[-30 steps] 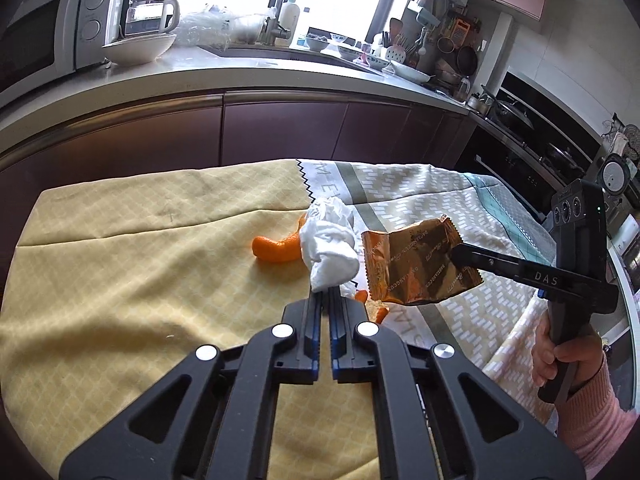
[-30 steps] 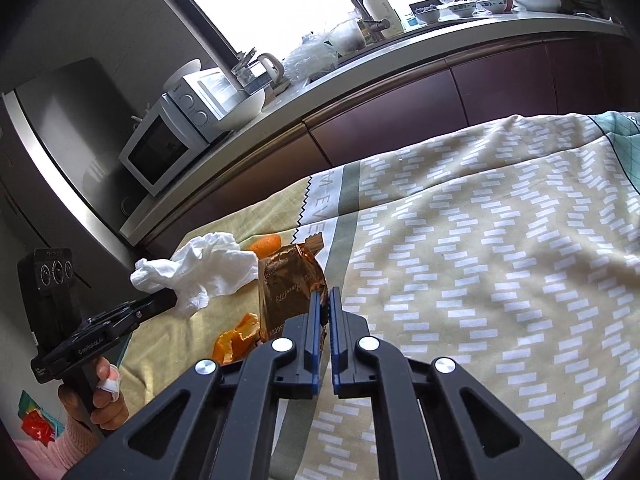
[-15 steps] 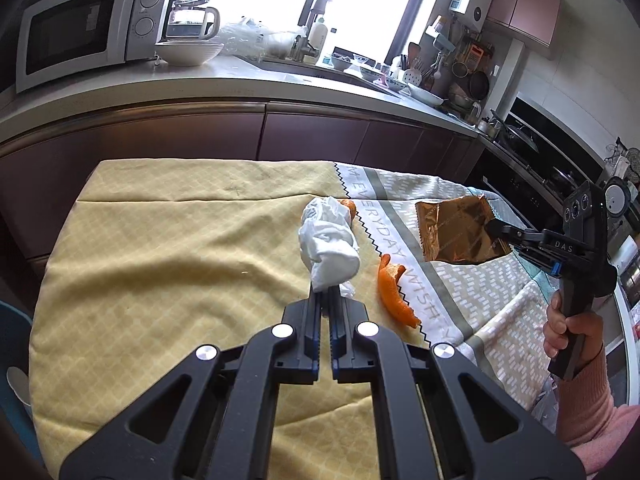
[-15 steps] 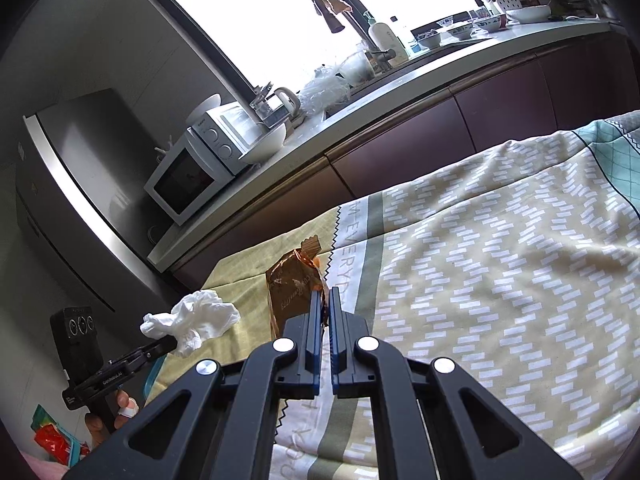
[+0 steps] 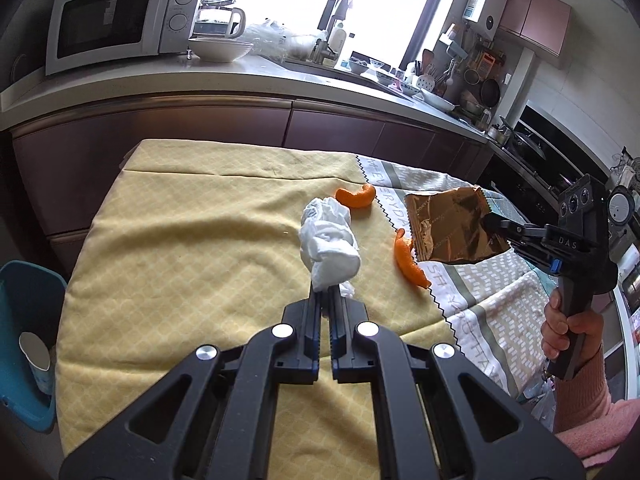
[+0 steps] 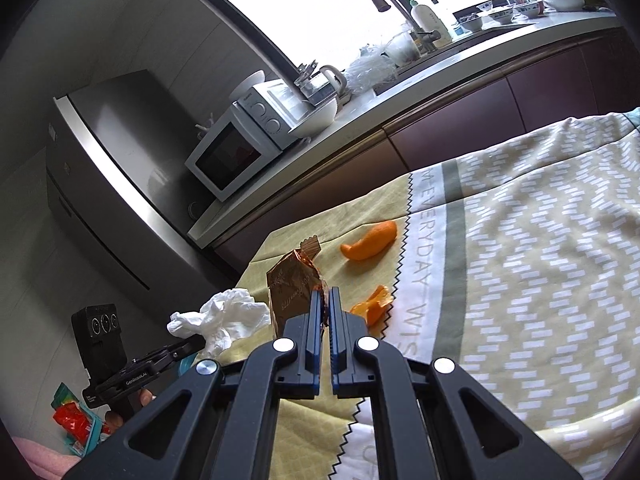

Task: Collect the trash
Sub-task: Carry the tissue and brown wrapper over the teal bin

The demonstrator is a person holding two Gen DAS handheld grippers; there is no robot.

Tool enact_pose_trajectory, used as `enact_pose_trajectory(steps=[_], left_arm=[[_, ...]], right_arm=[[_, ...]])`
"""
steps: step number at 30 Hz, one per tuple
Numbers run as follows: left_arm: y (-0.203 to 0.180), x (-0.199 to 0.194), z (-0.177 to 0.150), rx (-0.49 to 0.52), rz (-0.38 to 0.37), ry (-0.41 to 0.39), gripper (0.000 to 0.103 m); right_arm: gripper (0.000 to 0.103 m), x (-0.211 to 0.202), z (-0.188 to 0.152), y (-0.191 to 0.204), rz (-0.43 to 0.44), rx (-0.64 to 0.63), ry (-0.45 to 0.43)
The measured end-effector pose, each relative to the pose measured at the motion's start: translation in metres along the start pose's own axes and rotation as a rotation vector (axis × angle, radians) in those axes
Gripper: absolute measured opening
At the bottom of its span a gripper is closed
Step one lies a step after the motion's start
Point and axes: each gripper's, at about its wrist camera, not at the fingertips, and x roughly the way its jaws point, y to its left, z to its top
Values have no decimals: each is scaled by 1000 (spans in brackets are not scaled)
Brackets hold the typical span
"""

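My left gripper (image 5: 325, 300) is shut on a crumpled white tissue (image 5: 329, 246) and holds it above the yellow cloth; it also shows in the right wrist view (image 6: 224, 320). My right gripper (image 6: 325, 300) is shut on a brown foil snack wrapper (image 6: 294, 286), lifted off the table; the left wrist view shows the wrapper (image 5: 452, 224) in that gripper (image 5: 490, 222). Two orange peel pieces (image 5: 356, 197) (image 5: 408, 260) lie on the cloth, also seen in the right wrist view (image 6: 370, 242) (image 6: 374, 304).
The table (image 5: 180, 260) wears a yellow and patterned cloth. A teal bin (image 5: 28, 320) holding a paper cup stands on the floor at the left; its rim shows in the right wrist view (image 6: 90, 432), with red packaging inside. A counter with a microwave (image 5: 120, 12) runs behind.
Both grippers have pulled back and up from the table with the tissue and the wrapper. The views swung left, so the teal bin and both peel pieces now show.
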Motion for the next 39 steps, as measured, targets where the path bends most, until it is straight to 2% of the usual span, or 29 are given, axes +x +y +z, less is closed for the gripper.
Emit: enact_pose_trajectory(steps=[15,39], left_arm=[[43,-51,-22,-88,69,-39,4],[99,-110,-46,-179,185,-104,4]], right_arm=[[3,60,-25,53,132,-39,124],[3,127,-40,115,235,-104,248]])
